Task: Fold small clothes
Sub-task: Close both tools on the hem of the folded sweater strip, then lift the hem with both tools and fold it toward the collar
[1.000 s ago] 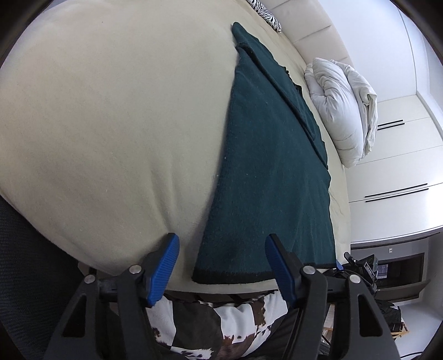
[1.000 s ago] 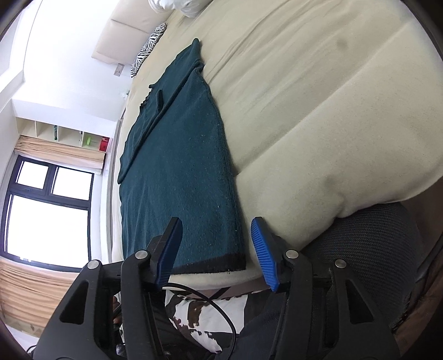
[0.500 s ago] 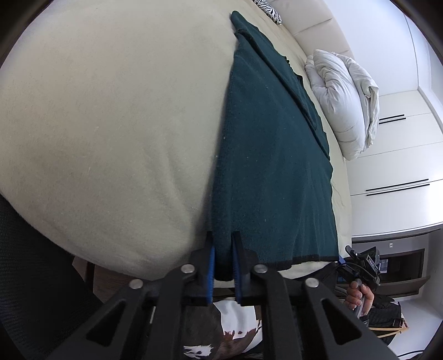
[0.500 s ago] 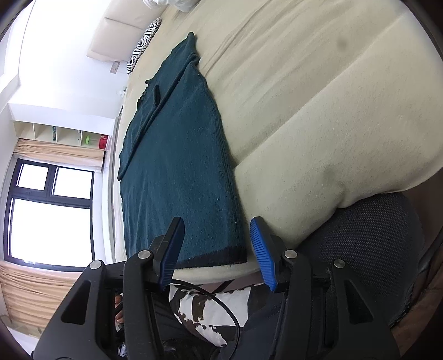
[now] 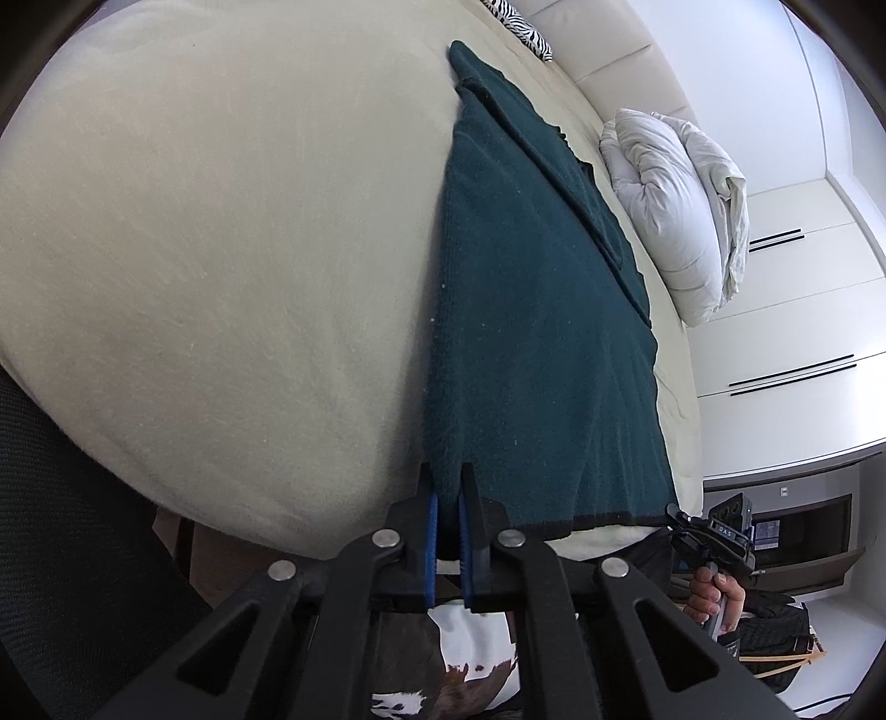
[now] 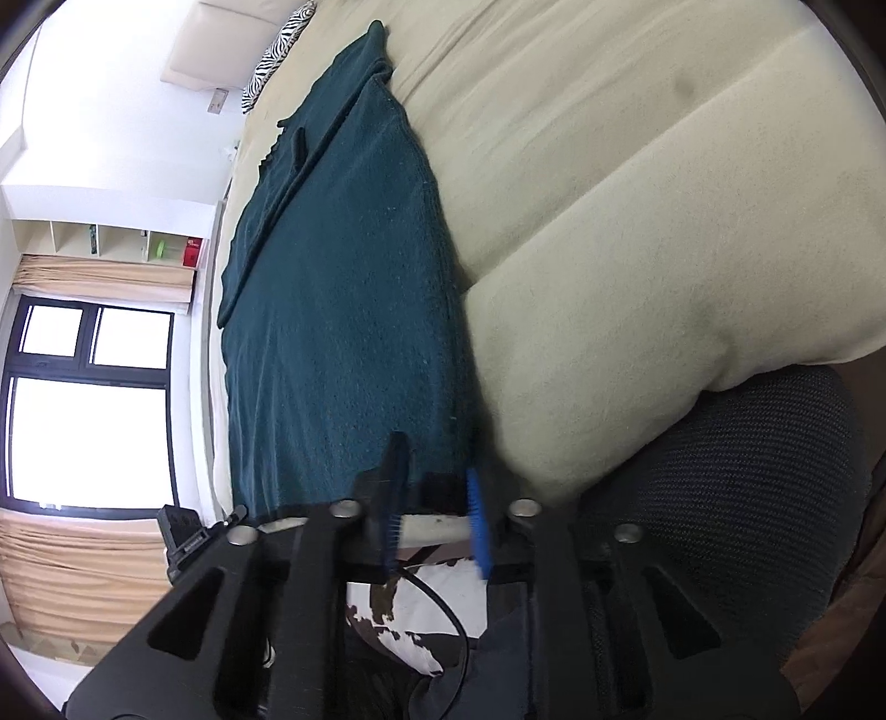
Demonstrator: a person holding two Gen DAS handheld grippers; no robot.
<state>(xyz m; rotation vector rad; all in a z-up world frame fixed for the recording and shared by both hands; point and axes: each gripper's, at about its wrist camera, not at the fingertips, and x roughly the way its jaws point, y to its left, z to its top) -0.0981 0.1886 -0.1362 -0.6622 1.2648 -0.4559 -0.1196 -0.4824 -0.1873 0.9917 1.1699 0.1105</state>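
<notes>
Dark teal garment (image 5: 531,332) with a black hem on a cream bedspread (image 5: 221,249) — zebra-striped pillow (image 5: 520,27), white duvet (image 5: 681,205).

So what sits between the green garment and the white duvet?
Only a strip of bare cream bed cover separates the green garment from the white duvet, in the left wrist view.

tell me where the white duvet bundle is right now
In the left wrist view the white duvet bundle lies at upper right on the cream bed, just beyond the green garment, before the white cabinets.
</notes>
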